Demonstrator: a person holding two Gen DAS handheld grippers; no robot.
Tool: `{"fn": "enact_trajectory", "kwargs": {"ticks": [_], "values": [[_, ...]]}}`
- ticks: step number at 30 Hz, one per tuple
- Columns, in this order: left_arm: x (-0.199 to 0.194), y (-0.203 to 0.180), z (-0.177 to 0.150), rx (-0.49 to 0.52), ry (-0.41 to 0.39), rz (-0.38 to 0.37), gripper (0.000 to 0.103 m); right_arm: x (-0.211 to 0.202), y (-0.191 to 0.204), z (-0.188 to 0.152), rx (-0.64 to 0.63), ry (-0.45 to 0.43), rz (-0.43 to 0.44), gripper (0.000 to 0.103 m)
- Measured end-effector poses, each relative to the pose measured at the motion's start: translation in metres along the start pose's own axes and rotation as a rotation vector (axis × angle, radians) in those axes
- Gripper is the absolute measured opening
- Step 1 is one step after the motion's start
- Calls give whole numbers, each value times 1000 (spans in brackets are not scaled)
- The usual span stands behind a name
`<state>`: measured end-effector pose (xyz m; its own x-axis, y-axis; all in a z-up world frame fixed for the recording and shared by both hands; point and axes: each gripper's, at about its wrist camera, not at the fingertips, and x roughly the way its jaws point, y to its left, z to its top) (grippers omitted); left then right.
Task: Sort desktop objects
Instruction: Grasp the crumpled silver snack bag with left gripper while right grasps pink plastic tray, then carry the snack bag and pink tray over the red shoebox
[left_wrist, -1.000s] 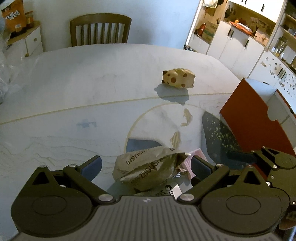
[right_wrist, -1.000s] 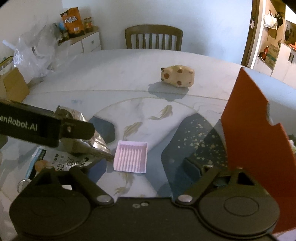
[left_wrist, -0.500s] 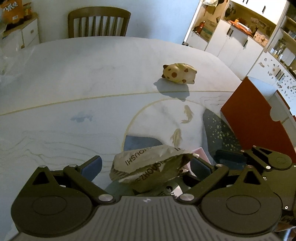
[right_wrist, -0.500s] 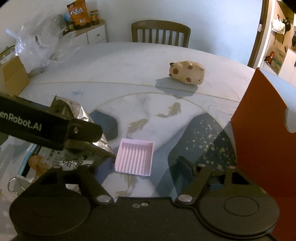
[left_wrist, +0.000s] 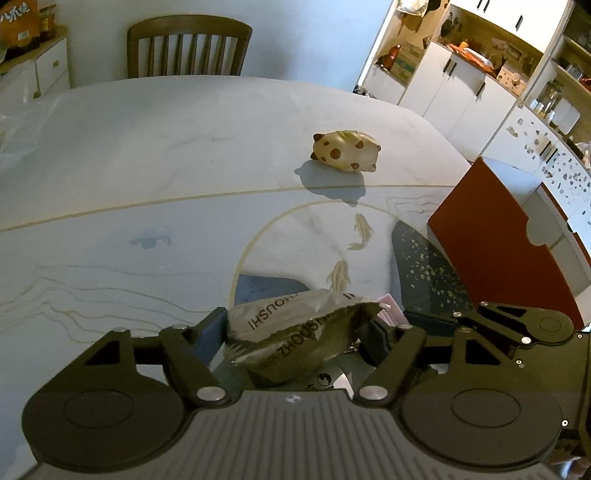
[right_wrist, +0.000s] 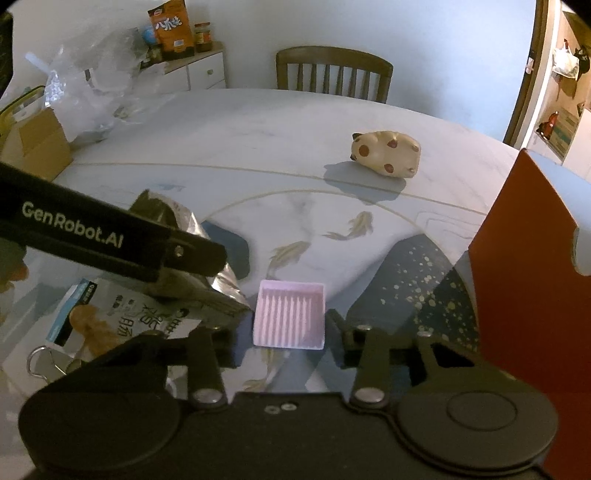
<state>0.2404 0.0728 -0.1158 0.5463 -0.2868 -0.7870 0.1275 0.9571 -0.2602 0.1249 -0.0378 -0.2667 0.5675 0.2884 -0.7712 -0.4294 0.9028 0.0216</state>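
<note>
My left gripper (left_wrist: 295, 332) is shut on a crumpled foil snack bag (left_wrist: 299, 332) and holds it above the table; the bag also shows in the right wrist view (right_wrist: 207, 236) under the left gripper's arm. My right gripper (right_wrist: 288, 328) is open, its fingers on either side of a small pink ribbed tray (right_wrist: 290, 314) on the table, touching it or not I cannot tell. A spotted cream pig figurine (right_wrist: 386, 153) stands farther back, also in the left wrist view (left_wrist: 345, 150).
A red box (right_wrist: 532, 266) stands at the right, close to my right gripper. A printed snack packet (right_wrist: 122, 321) and a key ring (right_wrist: 38, 360) lie at the left. A cardboard box (right_wrist: 35, 140), plastic bags and a chair (right_wrist: 332, 72) are at the far side.
My left gripper has closed in on the snack bag. My right gripper has moved forward to bracket the pink tray, its fingers narrowing.
</note>
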Motion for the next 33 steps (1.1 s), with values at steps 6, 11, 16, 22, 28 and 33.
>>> {"fn": "enact_trajectory", "kwargs": {"ticks": [6, 11, 16, 22, 28, 33], "values": [[-4, -3, 0, 4, -8, -2, 67, -4, -5, -2, 26, 8, -6, 41], [-11, -8, 2, 6, -20, -15, 65, -13, -13, -3, 58, 5, -22, 41], [-22, -14, 3, 2, -36, -33, 65, -32, -22, -2, 91, -20, -33, 41], [-39, -21, 5, -13, -54, -60, 65, -59, -29, 0, 114, -55, -28, 41], [-60, -37, 7, -10, -71, -84, 65, -88, -35, 1, 131, -88, -22, 41], [-76, -56, 8, 23, -88, -91, 65, -110, -39, 3, 143, -109, -27, 41]]}}
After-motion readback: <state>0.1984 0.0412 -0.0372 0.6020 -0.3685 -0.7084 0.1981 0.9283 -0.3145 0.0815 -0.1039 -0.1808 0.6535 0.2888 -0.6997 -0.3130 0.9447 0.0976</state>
